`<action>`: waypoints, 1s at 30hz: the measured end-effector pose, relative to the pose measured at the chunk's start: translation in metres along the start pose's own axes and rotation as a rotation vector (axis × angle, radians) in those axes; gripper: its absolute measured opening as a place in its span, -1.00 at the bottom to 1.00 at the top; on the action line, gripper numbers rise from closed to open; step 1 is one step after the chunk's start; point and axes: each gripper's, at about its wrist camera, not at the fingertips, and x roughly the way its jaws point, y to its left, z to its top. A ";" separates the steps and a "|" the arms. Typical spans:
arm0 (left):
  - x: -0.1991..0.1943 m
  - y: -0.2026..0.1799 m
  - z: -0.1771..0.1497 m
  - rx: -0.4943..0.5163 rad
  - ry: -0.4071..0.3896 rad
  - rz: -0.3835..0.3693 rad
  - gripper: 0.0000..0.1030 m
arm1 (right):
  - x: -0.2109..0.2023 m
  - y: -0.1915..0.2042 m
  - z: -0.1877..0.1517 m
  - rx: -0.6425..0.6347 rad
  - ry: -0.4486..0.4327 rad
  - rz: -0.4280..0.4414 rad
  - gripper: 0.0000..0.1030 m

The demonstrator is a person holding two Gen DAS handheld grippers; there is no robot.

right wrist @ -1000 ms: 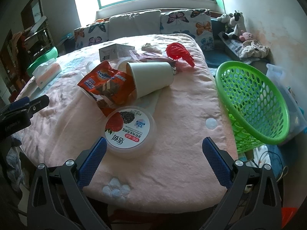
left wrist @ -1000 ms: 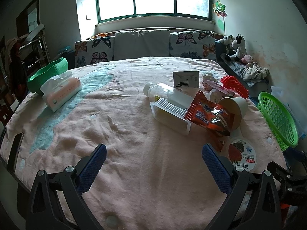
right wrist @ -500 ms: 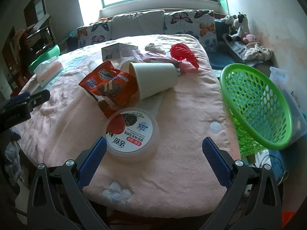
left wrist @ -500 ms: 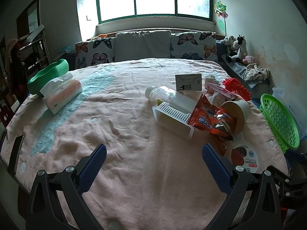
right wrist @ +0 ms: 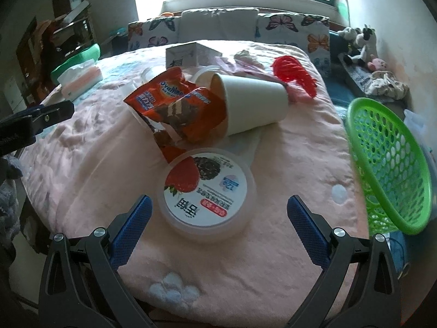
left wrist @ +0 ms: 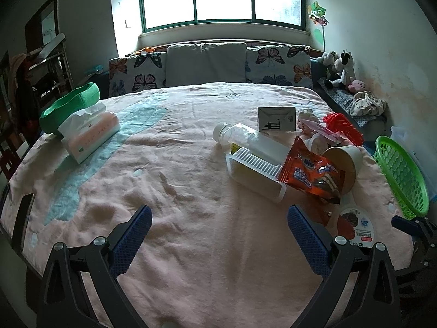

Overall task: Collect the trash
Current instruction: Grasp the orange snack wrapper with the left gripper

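Trash lies in a heap on the pink bedspread: a round yogurt tub (right wrist: 206, 190) with a fruit label, an orange snack wrapper (right wrist: 174, 104), a tipped paper cup (right wrist: 251, 104), a white tray (left wrist: 255, 173), a clear bottle (left wrist: 240, 135), a small white carton (left wrist: 276, 119) and a red net (right wrist: 295, 75). My right gripper (right wrist: 218, 218) is open, its blue pads flanking the near side of the tub. My left gripper (left wrist: 218, 229) is open over bare blanket, well short of the tray. A green mesh basket (right wrist: 387, 164) hangs off the bed's right edge.
A tissue pack (left wrist: 91, 134) and a green bowl (left wrist: 69, 105) sit at the bed's left side. Butterfly pillows (left wrist: 278, 63) line the headboard under the window. Stuffed toys (left wrist: 341, 68) rest on a bench to the right. A phone (left wrist: 23, 222) lies at the left edge.
The right gripper has come forward and lower toward the yogurt tub, which now fills more of its view. The left gripper drifted slightly back and left. Both stayed open.
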 end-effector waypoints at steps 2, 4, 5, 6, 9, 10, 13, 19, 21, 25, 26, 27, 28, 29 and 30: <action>0.001 0.001 0.000 0.003 0.001 -0.001 0.87 | 0.005 0.002 0.002 -0.014 0.006 0.007 0.90; 0.002 0.003 0.000 0.005 -0.001 -0.006 0.87 | 0.007 0.005 0.002 -0.028 0.009 0.010 0.90; 0.003 0.004 0.000 0.004 0.000 -0.008 0.87 | 0.010 0.007 0.003 -0.040 0.010 0.005 0.90; 0.004 0.005 -0.001 0.002 0.002 -0.013 0.87 | 0.012 0.007 0.003 -0.043 0.013 0.004 0.90; 0.004 0.006 -0.001 -0.002 0.006 -0.026 0.87 | 0.019 0.010 0.004 -0.052 0.025 0.003 0.90; 0.005 0.007 0.000 0.001 0.003 -0.025 0.87 | 0.021 0.012 0.004 -0.058 0.025 -0.006 0.90; 0.006 0.007 0.000 0.005 -0.001 -0.027 0.86 | 0.027 0.012 0.005 -0.059 0.033 -0.013 0.89; 0.010 0.002 0.002 0.025 -0.004 -0.052 0.83 | 0.033 0.011 0.005 -0.060 0.042 -0.021 0.81; 0.011 -0.002 0.003 0.036 -0.006 -0.064 0.73 | 0.034 0.011 0.004 -0.051 0.042 -0.012 0.77; 0.021 -0.006 0.009 0.044 0.016 -0.120 0.57 | 0.032 0.012 0.004 -0.047 0.036 -0.004 0.70; 0.024 -0.007 0.012 0.051 0.018 -0.135 0.54 | 0.032 0.012 0.004 -0.047 0.035 -0.004 0.70; 0.025 -0.009 0.014 0.057 0.018 -0.149 0.53 | 0.031 0.012 0.004 -0.046 0.034 -0.002 0.70; 0.027 -0.011 0.016 0.063 0.016 -0.166 0.53 | 0.030 0.011 0.003 -0.042 0.033 0.000 0.70; 0.029 -0.014 0.019 0.073 0.014 -0.186 0.53 | 0.030 0.010 0.003 -0.039 0.033 0.003 0.70; 0.032 -0.016 0.022 0.085 0.014 -0.200 0.53 | 0.029 0.009 0.002 -0.035 0.032 0.004 0.70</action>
